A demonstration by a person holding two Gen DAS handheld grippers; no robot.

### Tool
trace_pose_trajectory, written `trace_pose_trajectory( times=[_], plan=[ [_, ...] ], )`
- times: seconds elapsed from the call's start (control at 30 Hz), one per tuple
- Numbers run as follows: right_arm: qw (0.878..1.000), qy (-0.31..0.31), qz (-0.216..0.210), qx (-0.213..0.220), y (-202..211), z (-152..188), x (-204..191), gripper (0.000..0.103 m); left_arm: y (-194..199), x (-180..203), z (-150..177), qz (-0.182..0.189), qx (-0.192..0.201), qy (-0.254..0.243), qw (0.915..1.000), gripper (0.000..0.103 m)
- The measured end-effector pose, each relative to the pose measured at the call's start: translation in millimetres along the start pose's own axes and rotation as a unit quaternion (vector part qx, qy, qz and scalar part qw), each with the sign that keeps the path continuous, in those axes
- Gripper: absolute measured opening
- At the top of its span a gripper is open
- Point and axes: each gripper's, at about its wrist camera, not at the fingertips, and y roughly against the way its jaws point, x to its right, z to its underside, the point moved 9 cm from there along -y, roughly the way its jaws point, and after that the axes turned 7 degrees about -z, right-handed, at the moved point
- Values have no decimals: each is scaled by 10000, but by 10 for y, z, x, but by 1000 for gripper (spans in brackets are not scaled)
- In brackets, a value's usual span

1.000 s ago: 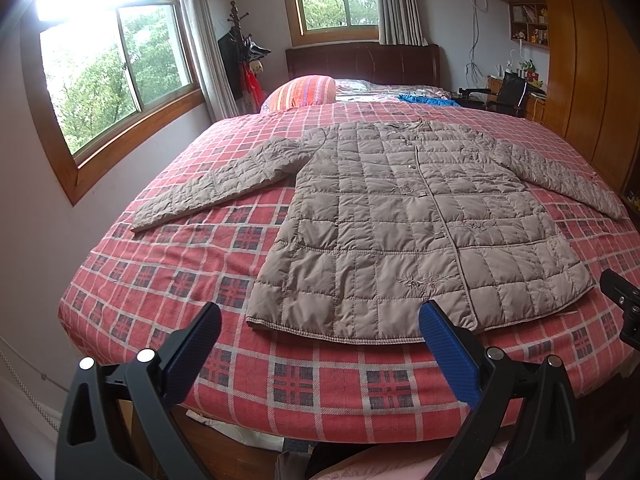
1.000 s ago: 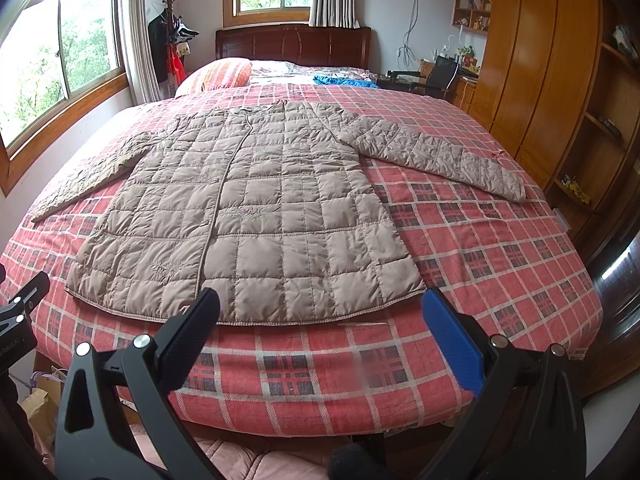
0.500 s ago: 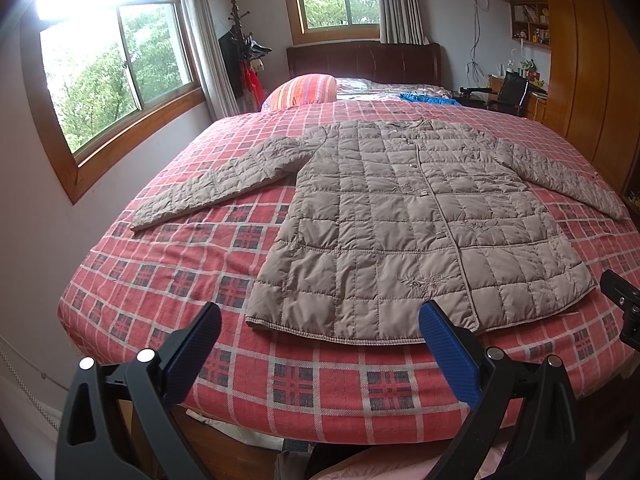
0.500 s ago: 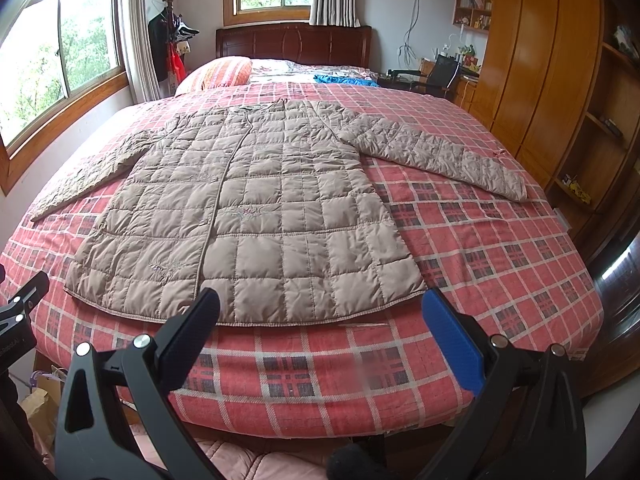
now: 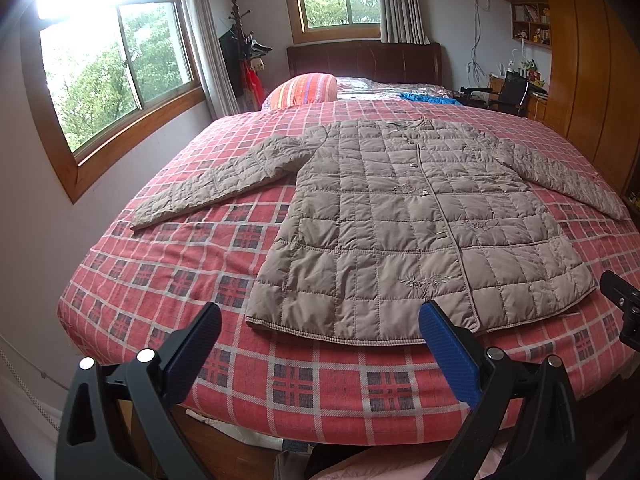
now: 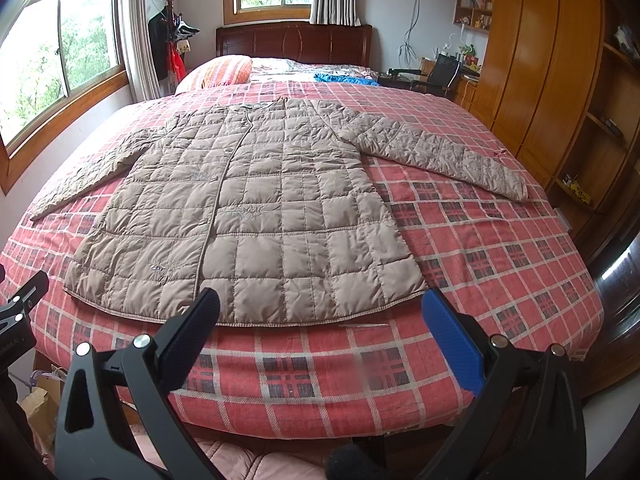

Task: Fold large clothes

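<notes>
The quilted coat was taupe, puffy, stitched in squares – laid flat and front-up on the red plaid bedspread, both sleeves spread wide, hem near the foot edge. Left gripper and right gripper both hung short of the hem, jaws spread wide, holding nothing.

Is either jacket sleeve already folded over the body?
No. In the right wrist view the jacket lies flat on the bed, both sleeves spread outward.
</notes>
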Motion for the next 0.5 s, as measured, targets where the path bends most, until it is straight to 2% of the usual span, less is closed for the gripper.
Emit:
trace_pose_trajectory(
  times=[0.3, 0.4, 0.5],
  plan=[
    [10000, -4, -40, -21, -42, 10, -8, 100, -39, 6, 29, 36, -38, 16, 10000, 99],
    [9999, -2, -159, 43, -88, -29, -2, 100, -88, 22, 29, 250, -92, 92, 9996, 99],
    [9995, 2, -312, -67, -189, -104, 66, 100, -187, 59, -65, 414, -72, 168, 9990, 99]
  ],
)
